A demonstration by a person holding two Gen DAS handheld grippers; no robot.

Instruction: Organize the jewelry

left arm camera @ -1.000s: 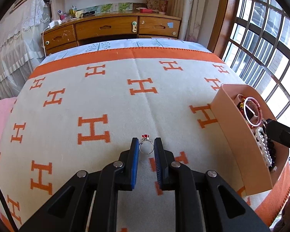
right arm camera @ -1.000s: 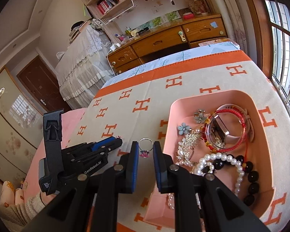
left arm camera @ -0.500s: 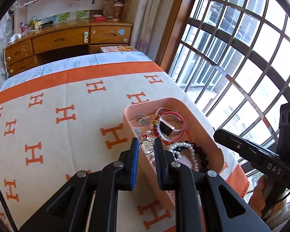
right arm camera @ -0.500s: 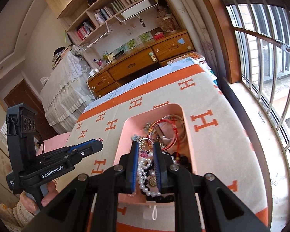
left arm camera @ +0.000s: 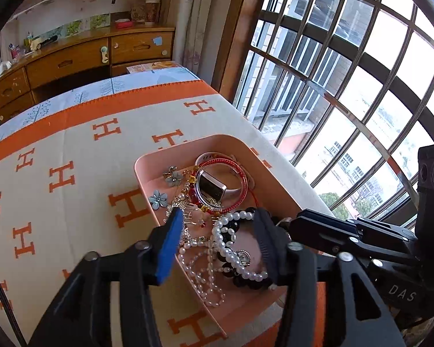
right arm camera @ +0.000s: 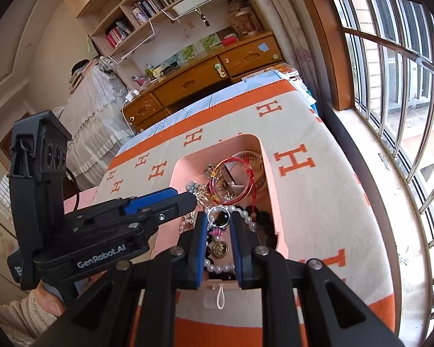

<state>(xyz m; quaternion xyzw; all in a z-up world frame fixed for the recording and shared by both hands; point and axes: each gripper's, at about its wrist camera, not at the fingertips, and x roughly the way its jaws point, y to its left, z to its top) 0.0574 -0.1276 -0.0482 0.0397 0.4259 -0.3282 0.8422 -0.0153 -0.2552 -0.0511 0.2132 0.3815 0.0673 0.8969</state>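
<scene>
Hovering over the near end of the pink tray [right arm camera: 275, 190], the right gripper [right arm camera: 218, 217] is pinching a thin silver ring [right arm camera: 218, 216] between its blue pads, hoop facing the camera, a small pink stone hanging just beneath; the ring is sitting directly above the jewelry pile, so the drop looks to be straight down. The left gripper [left arm camera: 217, 231] is standing with jaws spread wide and empty, straddling the tray's near-left wall [left arm camera: 147, 185], its tip close beside the ring and likely the one thing crowding a release. Below are lying a pearl strand [left arm camera: 231, 248], black beads [left arm camera: 246, 280], a red cord bangle [left arm camera: 240, 173] around a watch [left arm camera: 211, 186] and a blue flower brooch [left arm camera: 158, 198]. The tray is resting on the orange-H blanket [left arm camera: 72, 156], window bars [left arm camera: 347, 72] just right
</scene>
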